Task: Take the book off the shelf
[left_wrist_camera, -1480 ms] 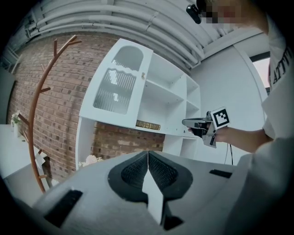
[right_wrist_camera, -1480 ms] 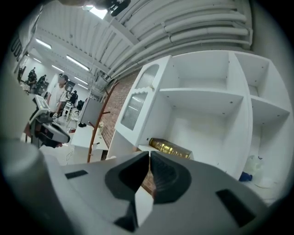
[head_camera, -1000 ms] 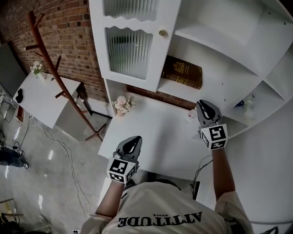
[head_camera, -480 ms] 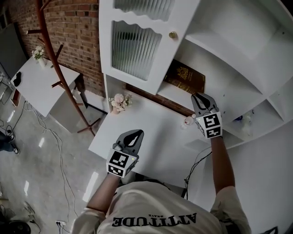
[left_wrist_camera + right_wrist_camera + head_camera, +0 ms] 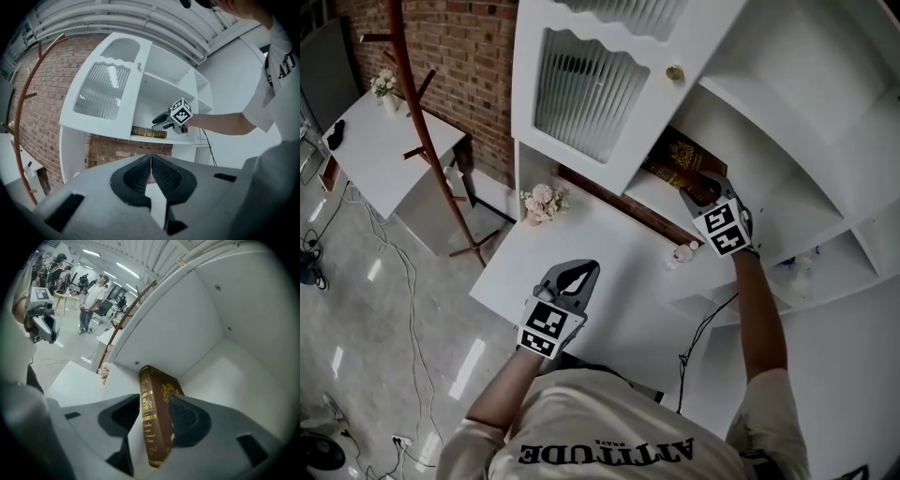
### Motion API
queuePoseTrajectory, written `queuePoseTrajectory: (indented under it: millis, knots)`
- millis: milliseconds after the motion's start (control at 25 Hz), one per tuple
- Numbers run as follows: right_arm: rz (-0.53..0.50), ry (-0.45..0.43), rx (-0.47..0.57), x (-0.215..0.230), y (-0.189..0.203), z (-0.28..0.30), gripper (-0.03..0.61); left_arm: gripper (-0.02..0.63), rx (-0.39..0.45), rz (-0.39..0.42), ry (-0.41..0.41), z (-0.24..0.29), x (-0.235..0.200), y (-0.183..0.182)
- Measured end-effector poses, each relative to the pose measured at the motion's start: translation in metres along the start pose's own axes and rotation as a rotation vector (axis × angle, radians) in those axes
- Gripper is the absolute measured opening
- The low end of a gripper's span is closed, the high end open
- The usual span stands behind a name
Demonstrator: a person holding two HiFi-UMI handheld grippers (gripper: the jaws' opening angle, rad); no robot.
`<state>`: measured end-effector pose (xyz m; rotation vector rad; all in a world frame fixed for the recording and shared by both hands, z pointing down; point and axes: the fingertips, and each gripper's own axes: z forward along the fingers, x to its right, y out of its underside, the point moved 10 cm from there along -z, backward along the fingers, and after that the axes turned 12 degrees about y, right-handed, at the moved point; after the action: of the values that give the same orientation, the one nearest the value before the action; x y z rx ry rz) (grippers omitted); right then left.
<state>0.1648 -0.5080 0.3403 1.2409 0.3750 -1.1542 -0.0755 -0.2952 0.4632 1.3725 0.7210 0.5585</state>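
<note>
Two grippers show: the left gripper [image 5: 578, 270], jaws pressed together on nothing, hovers over the white desk [image 5: 619, 239] at six o'clock in the head view. The right gripper [image 5: 697, 187] reaches to one o'clock into the white cabinet. Its jaws have just been opening and now stand spread around the brown book [image 5: 682, 159], which lies flat on a shelf [image 5: 649, 194], partly hidden by the open ribbed-glass door [image 5: 581, 89]. Brick wall [image 5: 450, 47], wooden coat rack [image 5: 420, 112] and glossy floor [image 5: 384, 309] fill the nine o'clock side.
</note>
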Motion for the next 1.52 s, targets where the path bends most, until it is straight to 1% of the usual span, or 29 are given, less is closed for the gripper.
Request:
queuePoseTrajectory:
  millis: [240,360,480,560,800,960,1120,1280,1520]
  knots:
    - [-0.139,-0.13,-0.092,0.012,-0.007,0.034,0.232,0.026,0.0,-0.013,-0.02,0.001,-0.002,0.002]
    - [-0.142,-0.213,-0.141,0.012,-0.001,0.049,0.249,0.026,-0.004,-0.026,-0.035,0.0,-0.004,0.006]
    - [-0.134,-0.253,-0.165,0.011,0.006,0.061,0.252,0.026,-0.007,-0.036,-0.049,-0.004,-0.007,0.008]
    - [-0.133,-0.251,-0.173,0.011,0.006,0.061,0.252,0.026,-0.009,-0.041,-0.055,-0.006,-0.008,0.01]
    - [-0.115,-0.201,-0.157,0.005,0.003,0.055,0.25,0.026,-0.015,-0.051,-0.052,-0.01,-0.004,0.014]
    - [-0.124,-0.159,-0.153,0.003,0.002,0.052,0.25,0.026,-0.008,-0.057,-0.047,-0.011,0.0,0.018]
    - [-0.07,-0.18,-0.152,0.001,0.004,0.046,0.25,0.026,-0.001,-0.057,-0.045,-0.016,0.004,0.019]
    - [-0.093,-0.194,-0.153,-0.001,0.009,0.043,0.25,0.026,0.006,-0.052,-0.048,-0.022,0.006,0.017]
    - [-0.112,-0.223,-0.145,-0.006,0.004,0.03,0.25,0.026,0.012,-0.048,-0.05,-0.032,0.01,0.015]
